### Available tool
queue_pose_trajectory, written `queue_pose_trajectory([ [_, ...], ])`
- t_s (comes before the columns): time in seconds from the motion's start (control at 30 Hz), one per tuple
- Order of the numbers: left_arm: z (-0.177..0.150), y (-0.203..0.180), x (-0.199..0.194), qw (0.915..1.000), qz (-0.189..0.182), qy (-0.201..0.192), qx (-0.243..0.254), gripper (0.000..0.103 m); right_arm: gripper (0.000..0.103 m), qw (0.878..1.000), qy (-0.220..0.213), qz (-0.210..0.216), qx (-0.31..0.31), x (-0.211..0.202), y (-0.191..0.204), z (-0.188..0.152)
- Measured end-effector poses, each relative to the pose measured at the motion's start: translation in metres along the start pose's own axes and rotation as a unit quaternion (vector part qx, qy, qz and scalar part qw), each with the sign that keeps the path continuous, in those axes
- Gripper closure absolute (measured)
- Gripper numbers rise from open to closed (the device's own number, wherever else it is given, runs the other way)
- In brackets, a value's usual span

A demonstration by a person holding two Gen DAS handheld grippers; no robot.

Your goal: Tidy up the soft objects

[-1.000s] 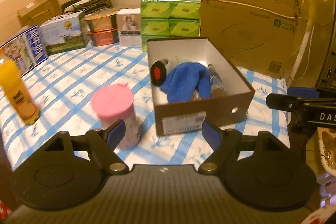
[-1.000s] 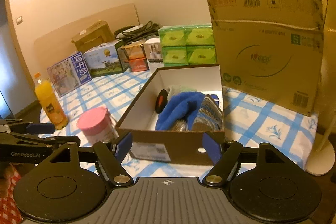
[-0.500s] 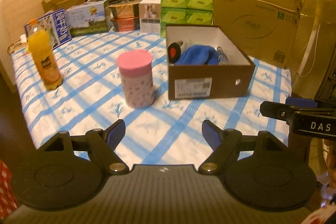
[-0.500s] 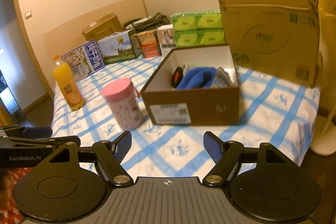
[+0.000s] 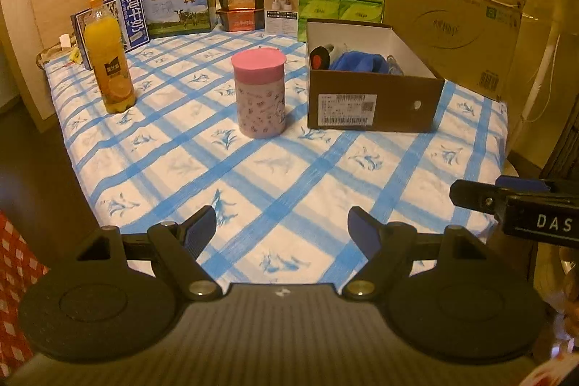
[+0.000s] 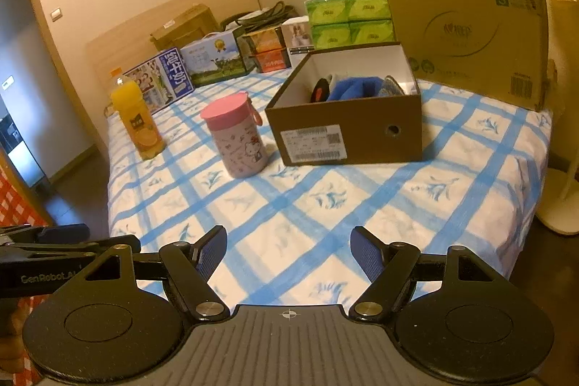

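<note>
A brown shoebox (image 5: 372,104) (image 6: 347,129) with a white inside stands on the blue-checked bed cover. In it lie a blue soft cloth (image 5: 356,62) (image 6: 353,87), a grey knitted piece (image 6: 392,86) and a black item with a red spot (image 5: 318,57) (image 6: 318,90). My left gripper (image 5: 282,228) hangs open over the near edge of the bed, well short of the box, nothing between its fingers. My right gripper (image 6: 288,250) is open and empty too, near the same edge. Each gripper shows at the side of the other's view.
A pink-lidded patterned canister (image 5: 260,96) (image 6: 237,136) stands left of the box, an orange juice bottle (image 5: 108,60) (image 6: 138,122) further left. Cartons, green tissue packs (image 5: 340,0) and a tall cardboard box (image 5: 452,6) line the far side. A white fan base (image 6: 561,205) is on the floor to the right.
Both grippers have drawn back from the shoebox toward the near bed edge; the box and canister now look smaller and farther. Both stay open and empty.
</note>
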State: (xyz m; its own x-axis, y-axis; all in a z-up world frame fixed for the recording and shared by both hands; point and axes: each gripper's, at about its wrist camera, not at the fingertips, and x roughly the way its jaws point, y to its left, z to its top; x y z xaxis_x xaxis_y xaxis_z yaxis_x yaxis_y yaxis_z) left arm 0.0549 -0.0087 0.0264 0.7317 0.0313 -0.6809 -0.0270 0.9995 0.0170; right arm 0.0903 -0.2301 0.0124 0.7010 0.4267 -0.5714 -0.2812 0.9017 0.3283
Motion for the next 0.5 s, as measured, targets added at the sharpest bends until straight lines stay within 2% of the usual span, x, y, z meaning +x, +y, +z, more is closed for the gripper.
queue_pose_trajectory([
  [0.5, -0.029, 0.001, -0.009, 0.9999, 0.000, 0.014, -0.001, 0.025, 0.028, 1.000, 0.006, -0.009, -0.018, -0.016, 0.022, -0.029],
])
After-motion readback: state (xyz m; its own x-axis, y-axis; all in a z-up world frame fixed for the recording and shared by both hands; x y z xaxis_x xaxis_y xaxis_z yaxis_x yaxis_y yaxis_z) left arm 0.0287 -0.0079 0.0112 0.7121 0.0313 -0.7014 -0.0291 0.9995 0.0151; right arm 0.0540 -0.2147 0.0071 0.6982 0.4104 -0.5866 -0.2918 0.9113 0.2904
